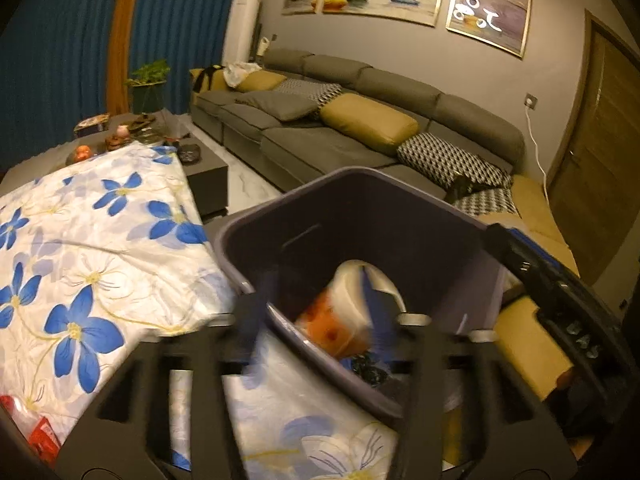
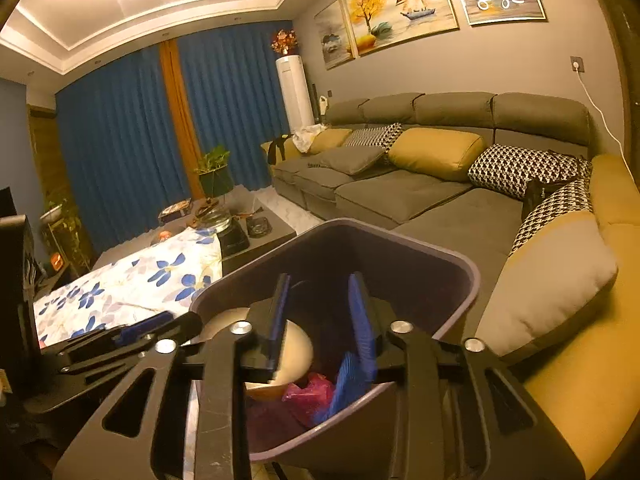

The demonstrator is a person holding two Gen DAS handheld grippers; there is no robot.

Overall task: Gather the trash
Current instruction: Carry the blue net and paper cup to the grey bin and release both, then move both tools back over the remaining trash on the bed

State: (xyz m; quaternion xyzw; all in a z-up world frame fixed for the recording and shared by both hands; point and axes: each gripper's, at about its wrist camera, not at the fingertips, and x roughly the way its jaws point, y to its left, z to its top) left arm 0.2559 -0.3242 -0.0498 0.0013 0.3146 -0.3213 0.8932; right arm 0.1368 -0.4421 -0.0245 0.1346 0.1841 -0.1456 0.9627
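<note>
A dark purple trash bin (image 1: 360, 200) stands between the table and the sofa; it also shows in the right wrist view (image 2: 400, 248). Inside it lie a white paper cup with an orange print (image 1: 344, 312), a cream bowl or cup (image 2: 292, 356), a pink wrapper (image 2: 308, 394) and a blue scrap (image 2: 346, 380). My left gripper (image 1: 320, 300) is open at the bin's near rim, blurred, with the cup between its fingers but not clamped. My right gripper (image 2: 322, 320) is open and empty above the bin's mouth.
A table under a white cloth with blue flowers (image 1: 88, 248) is left of the bin, with a red wrapper (image 1: 36, 432) at its near edge. A grey sofa (image 2: 400, 196) with yellow and patterned cushions is behind and to the right. A dark coffee table (image 1: 200, 168) holds small items.
</note>
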